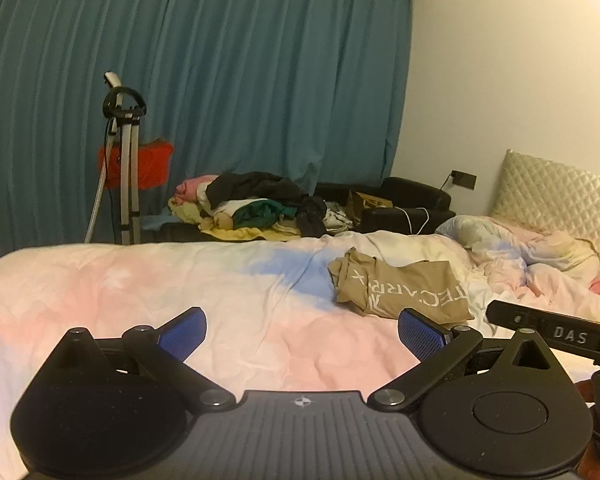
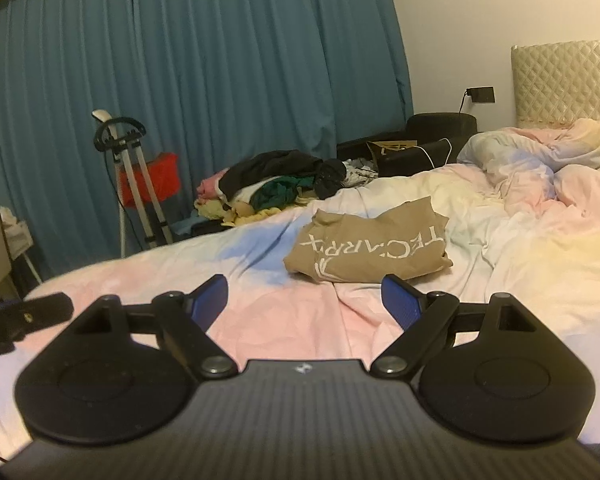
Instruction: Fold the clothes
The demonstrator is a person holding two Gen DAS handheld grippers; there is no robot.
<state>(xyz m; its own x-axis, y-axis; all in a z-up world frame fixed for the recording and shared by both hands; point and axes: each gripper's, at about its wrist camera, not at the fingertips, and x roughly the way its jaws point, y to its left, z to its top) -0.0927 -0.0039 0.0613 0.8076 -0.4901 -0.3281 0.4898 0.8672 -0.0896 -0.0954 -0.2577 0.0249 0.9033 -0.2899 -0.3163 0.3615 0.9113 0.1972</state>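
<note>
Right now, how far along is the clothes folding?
One tan shirt lies folded on the bed. Nothing is in hand: the left gripper and right gripper are both open and empty. The pile of clothes past the bed looks unfolded.

Folded shirt (image 2: 370,242) on the bed (image 2: 520,280), clothes pile (image 2: 284,184) behind it, headboard (image 2: 566,80) far right

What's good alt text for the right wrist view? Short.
The open right gripper hovers empty over a pastel pink-and-blue bed, aimed at a folded tan shirt with white lettering lying just ahead. Behind it, a pile of clothes sits before teal curtains; the left gripper pokes in at the left edge.
</note>
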